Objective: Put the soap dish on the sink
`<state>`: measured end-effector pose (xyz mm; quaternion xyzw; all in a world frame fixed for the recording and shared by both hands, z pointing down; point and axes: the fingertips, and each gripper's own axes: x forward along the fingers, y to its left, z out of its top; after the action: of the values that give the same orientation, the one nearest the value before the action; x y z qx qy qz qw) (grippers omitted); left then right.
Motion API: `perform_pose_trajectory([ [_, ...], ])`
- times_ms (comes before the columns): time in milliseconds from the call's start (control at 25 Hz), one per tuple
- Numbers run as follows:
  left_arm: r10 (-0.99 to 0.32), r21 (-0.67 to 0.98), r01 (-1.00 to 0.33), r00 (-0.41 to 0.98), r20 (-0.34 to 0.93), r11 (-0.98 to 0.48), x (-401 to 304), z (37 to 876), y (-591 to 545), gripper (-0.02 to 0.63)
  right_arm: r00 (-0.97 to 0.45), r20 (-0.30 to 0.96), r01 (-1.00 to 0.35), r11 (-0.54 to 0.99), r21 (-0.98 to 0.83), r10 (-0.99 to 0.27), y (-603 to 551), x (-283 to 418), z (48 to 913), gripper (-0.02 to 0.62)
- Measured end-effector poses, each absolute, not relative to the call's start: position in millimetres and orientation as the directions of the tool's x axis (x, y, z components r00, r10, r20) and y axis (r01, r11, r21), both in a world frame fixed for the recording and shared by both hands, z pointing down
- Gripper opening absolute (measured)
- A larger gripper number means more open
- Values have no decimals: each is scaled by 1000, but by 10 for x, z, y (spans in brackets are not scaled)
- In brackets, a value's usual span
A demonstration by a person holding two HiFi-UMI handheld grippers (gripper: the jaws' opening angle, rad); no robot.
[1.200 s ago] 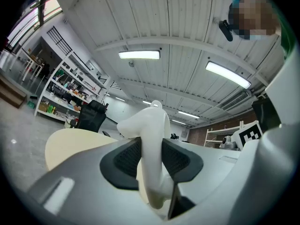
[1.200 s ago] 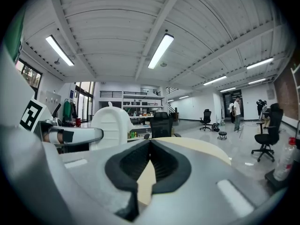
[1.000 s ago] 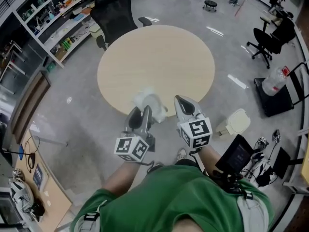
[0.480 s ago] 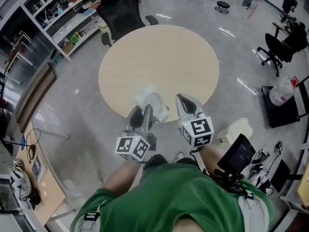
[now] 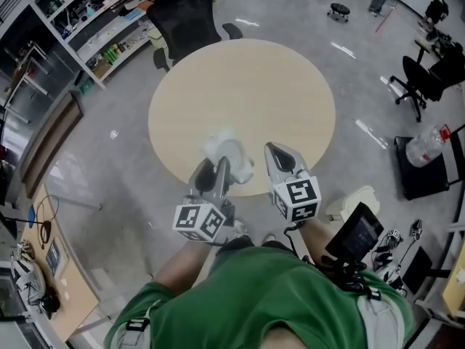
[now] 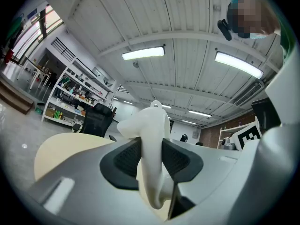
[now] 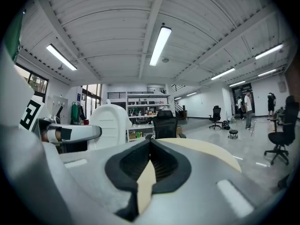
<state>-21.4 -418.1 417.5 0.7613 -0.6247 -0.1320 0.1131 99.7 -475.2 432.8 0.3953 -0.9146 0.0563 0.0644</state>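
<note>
A round pale wooden table (image 5: 240,100) stands on the glossy grey floor (image 5: 109,180).

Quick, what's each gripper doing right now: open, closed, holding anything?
Left gripper: closed on the white soap dish.
Right gripper: closed, nothing between its jaws.

The table (image 5: 247,86) spreads a wide bare top straight ahead, open to reach from the near edge. A black chair (image 5: 185,20) blocks its far left side. Open floor (image 5: 109,166) lies to the left; a beige object (image 5: 354,195) stands low on the right.
</note>
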Motion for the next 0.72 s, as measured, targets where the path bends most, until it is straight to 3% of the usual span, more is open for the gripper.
perform_pose_trajectory([
  [720,-976,387,-897,213,-49,-215,-1060,4373,-4953,137,-633,201,-766,642,-26,-747,-5465,213,4374,2],
])
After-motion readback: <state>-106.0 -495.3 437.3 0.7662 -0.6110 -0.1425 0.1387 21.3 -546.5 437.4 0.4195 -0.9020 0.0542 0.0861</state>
